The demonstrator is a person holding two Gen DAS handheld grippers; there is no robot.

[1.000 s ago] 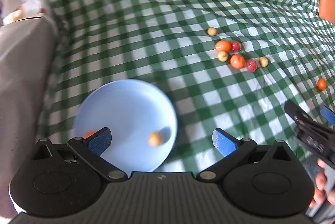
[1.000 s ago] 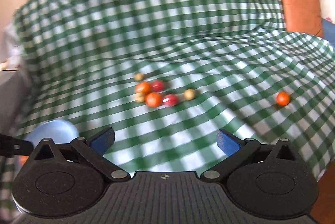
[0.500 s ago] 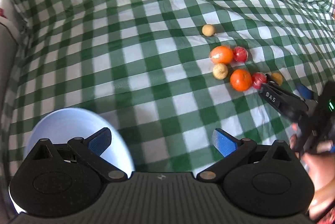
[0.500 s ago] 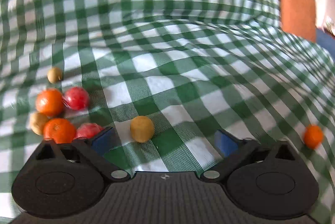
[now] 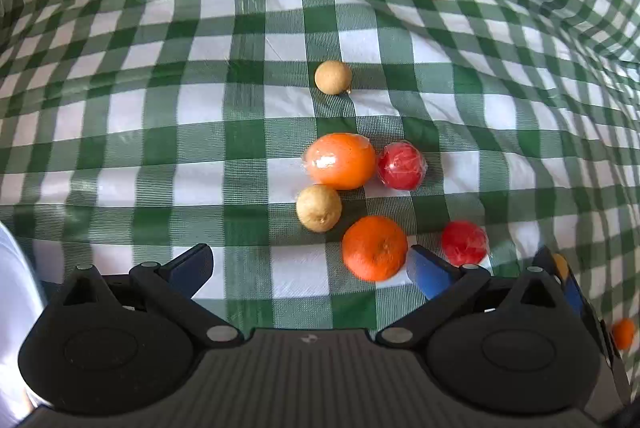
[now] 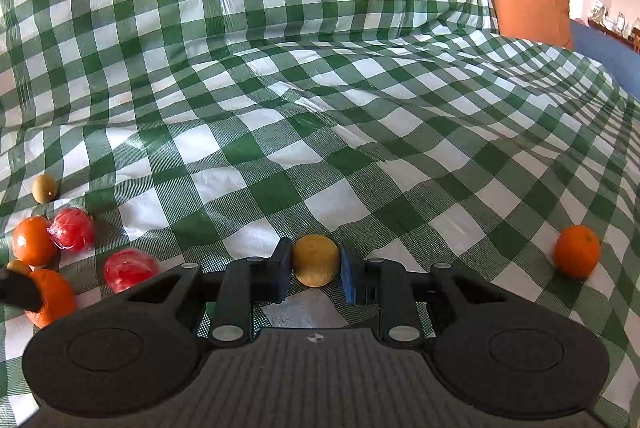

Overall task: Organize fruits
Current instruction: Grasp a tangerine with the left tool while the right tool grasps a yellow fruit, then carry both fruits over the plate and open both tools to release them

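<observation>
Right tongs (image 6: 316,274) closed on a tan-yellow fruit (image 6: 315,260), pads pressing both sides; fruit low on the checked cloth (image 6: 320,108), probably not yet lifted. Left tongs (image 5: 308,268) wide open, empty, poised above the cluster, nearest the unwrapped orange (image 5: 374,247), likely next. Lone orange (image 6: 578,251) lies well apart, toward the cloth's right edge.

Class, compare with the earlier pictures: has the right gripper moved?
Yes. The right gripper came down and forward over the checked cloth to the tan fruit, its jaws now shut on it.
</observation>
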